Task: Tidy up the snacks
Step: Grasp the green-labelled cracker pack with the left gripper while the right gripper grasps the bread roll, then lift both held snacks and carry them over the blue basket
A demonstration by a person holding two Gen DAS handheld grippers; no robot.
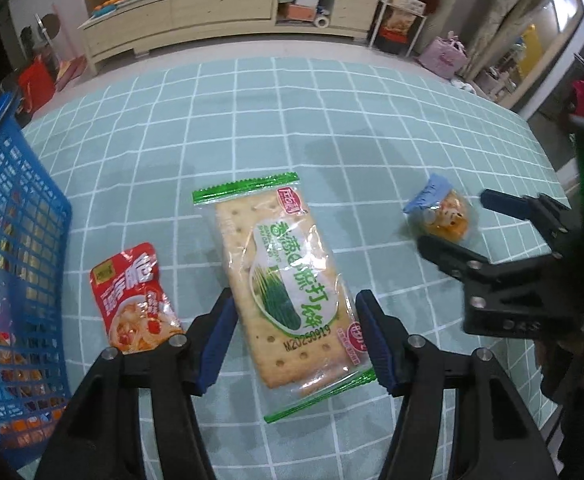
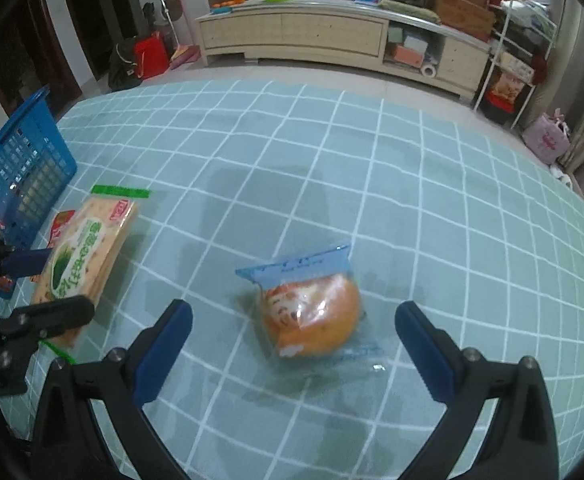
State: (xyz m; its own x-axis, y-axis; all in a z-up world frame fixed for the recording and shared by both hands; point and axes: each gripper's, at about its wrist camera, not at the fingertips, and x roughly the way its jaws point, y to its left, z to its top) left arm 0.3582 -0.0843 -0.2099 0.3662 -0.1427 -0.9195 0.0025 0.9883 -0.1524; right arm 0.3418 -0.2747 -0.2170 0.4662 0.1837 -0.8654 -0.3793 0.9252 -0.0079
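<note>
The left gripper (image 1: 294, 338) grips a cracker packet (image 1: 287, 296) by its two long sides, both blue pads (image 1: 374, 340) pressed against the clear wrapper. The packet's long axis runs along the line of the fingers, tilted slightly, with one green crimped end pointing away from the gripper and the other toward the camera. In the right wrist view the packet (image 2: 87, 256) looks raised off the checked tablecloth (image 1: 332, 120) at its far end (its shadow falls to one side of it).

To the left of this gripper, just beside its left finger, lies a red snack pouch (image 1: 133, 296), flat on the cloth, long axis roughly parallel to the cracker packet. Further left stands a blue plastic basket (image 1: 15, 240) with packets showing dimly through its lattice; I cannot tell how many.

The right gripper (image 2: 294, 346) is spread wide, touching nothing. A wrapped bun (image 2: 312, 316) sits on the cloth between its fingers, apart from both pads, its blue sealed edge pointing away from the gripper and slightly left.

Counted outside the basket: one cracker packet, one red pouch, one bun, and one basket.
</note>
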